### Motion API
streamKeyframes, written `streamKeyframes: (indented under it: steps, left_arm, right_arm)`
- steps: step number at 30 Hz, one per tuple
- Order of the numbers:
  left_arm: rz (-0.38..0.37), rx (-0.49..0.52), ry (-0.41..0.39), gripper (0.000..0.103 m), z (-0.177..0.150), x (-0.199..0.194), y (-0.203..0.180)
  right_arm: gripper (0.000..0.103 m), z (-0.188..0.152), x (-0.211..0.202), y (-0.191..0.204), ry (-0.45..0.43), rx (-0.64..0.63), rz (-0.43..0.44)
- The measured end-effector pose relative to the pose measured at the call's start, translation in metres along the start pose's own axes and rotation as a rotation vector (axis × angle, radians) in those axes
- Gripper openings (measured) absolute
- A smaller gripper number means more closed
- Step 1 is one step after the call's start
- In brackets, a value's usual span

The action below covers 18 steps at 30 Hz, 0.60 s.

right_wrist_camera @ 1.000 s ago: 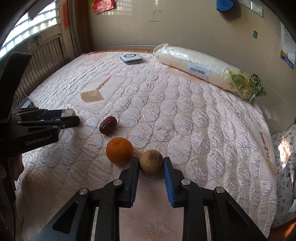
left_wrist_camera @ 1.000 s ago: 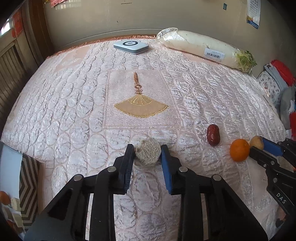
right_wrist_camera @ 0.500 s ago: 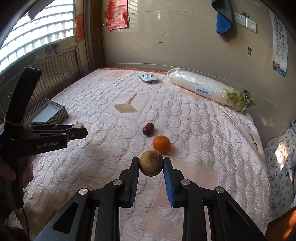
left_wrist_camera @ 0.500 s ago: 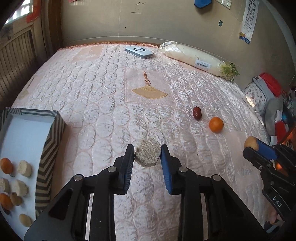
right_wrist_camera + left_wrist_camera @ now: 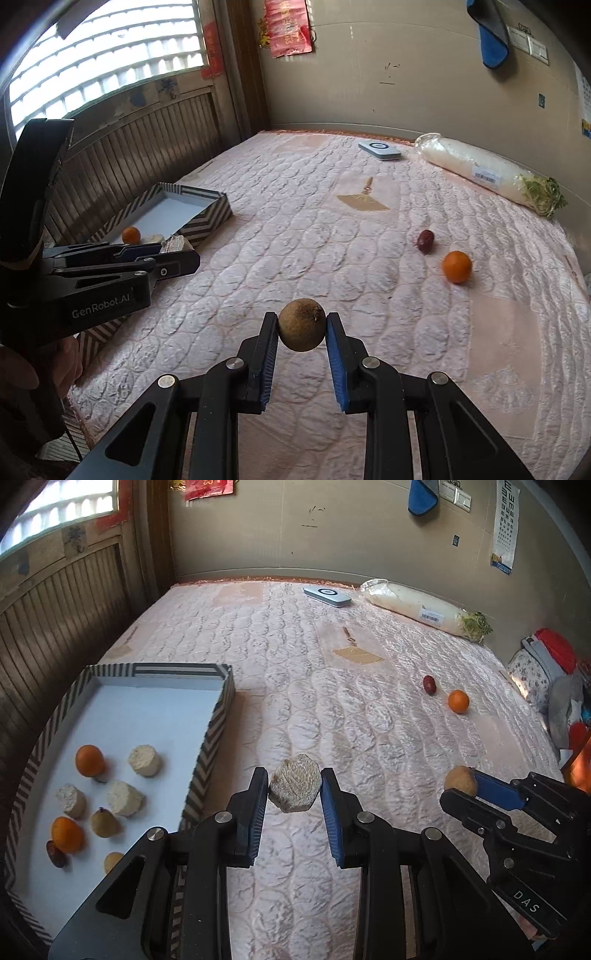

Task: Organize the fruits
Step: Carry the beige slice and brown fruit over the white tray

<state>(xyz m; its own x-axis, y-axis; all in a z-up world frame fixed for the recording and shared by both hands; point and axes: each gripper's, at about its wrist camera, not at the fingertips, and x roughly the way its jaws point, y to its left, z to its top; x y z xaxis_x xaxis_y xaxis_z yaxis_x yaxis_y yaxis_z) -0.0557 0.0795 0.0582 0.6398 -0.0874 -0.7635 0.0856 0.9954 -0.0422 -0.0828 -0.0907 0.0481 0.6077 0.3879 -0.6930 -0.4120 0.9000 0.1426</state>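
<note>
Pinching a rough, beige, faceted chunk (image 5: 294,788) above the bed (image 5: 332,720), the left gripper (image 5: 294,794) nears the striped tray (image 5: 210,731); the right gripper (image 5: 302,326) clamps a round brown fruit (image 5: 302,325).

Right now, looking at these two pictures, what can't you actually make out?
- Tray, left wrist view: its near end is cut off by the picture's edge and the left gripper, so a full fruit count is impossible.
- Tray, right wrist view: the left gripper hides most of its contents.
- Pale chunk: what food it is stays unclear.
- Label on the wrapped radish: too small to read.
- Pile of cloth: cut off by the right edge.
</note>
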Motion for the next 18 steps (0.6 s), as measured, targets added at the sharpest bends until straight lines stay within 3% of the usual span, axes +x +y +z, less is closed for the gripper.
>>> streamKeyframes:
  steps: [7, 18]
  left_arm:
    - [0.074, -0.032, -0.024, 0.028, -0.014, -0.014, 0.033]
    - [0.128, -0.105, -0.037, 0.028, -0.024, -0.027, 0.078]
  right_arm:
    - [0.025, 0.003, 0.013, 0.037, 0.013, -0.041, 0.050]
    - [0.025, 0.015, 0.026, 0.090, 0.026, -0.138, 0.105]
